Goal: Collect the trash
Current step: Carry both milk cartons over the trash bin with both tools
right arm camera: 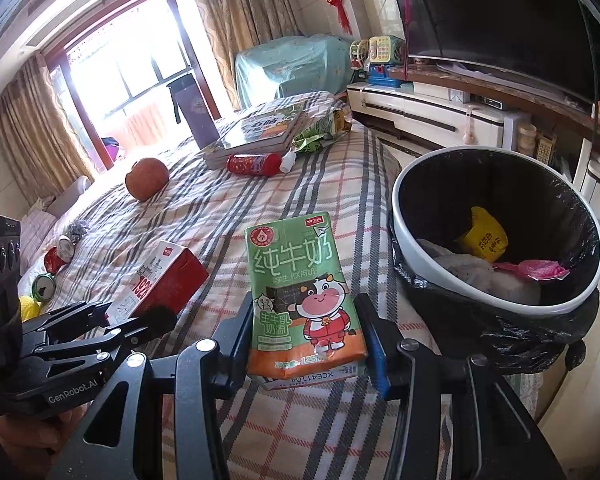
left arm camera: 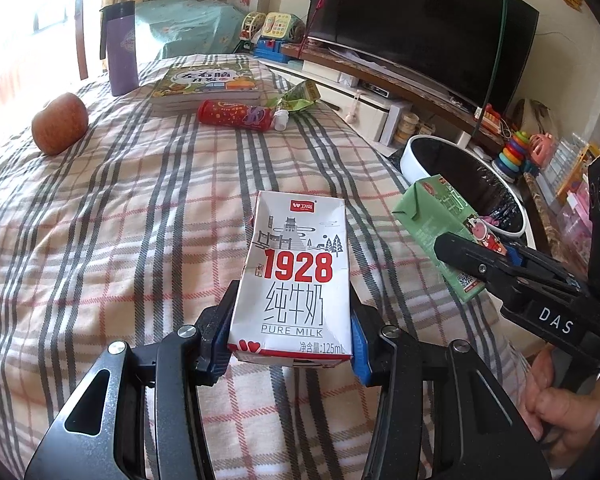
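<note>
My left gripper (left arm camera: 292,320) is shut on a white and red "1928" milk carton (left arm camera: 296,276), held above the plaid bedspread; the carton also shows in the right wrist view (right arm camera: 160,280). My right gripper (right arm camera: 306,340) is shut on a green milk carton (right arm camera: 300,292), seen from the left wrist view (left arm camera: 440,224) near the bin. The white trash bin (right arm camera: 420,264) with a black liner stands to the right of the bed and holds a yellow wrapper (right arm camera: 484,240) and pink scrap. A red tube (left arm camera: 236,116) and a green wrapper (left arm camera: 300,98) lie farther up the bed.
An apple (left arm camera: 60,124), a purple flask (left arm camera: 120,48) and a stack of books (left arm camera: 208,84) sit on the bed. Cans (right arm camera: 56,256) lie at the bed's left side. A TV (left arm camera: 420,28) and a low cabinet with toys stand on the right.
</note>
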Action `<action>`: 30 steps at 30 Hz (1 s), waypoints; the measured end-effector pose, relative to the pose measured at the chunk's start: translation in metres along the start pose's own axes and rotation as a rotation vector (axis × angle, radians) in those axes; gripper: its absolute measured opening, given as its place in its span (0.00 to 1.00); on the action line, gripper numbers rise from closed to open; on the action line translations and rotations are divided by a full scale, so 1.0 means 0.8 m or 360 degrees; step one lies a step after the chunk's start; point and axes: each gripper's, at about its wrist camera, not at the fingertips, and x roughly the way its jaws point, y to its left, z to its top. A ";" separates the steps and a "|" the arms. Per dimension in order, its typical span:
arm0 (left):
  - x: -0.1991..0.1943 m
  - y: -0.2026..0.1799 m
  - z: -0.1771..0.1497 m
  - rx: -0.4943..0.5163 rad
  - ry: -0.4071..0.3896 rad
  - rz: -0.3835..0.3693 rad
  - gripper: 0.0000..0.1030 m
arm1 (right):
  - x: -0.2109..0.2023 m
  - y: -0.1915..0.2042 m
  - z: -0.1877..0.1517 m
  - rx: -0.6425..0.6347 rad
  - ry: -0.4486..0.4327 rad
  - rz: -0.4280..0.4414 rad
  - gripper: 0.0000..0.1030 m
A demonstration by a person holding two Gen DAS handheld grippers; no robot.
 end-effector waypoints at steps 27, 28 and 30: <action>0.010 -0.067 0.020 0.0162 0.0004 -0.0105 0.45 | -0.033 -0.044 -0.001 0.0109 -0.0071 -0.0061 0.47; 0.010 -0.070 0.021 0.0169 0.0005 -0.0112 0.45 | -0.035 -0.047 -0.001 0.0115 -0.0074 -0.0066 0.47; 0.012 -0.075 0.022 0.0178 0.0007 -0.0123 0.45 | -0.038 -0.053 -0.002 0.0128 -0.0080 -0.0077 0.47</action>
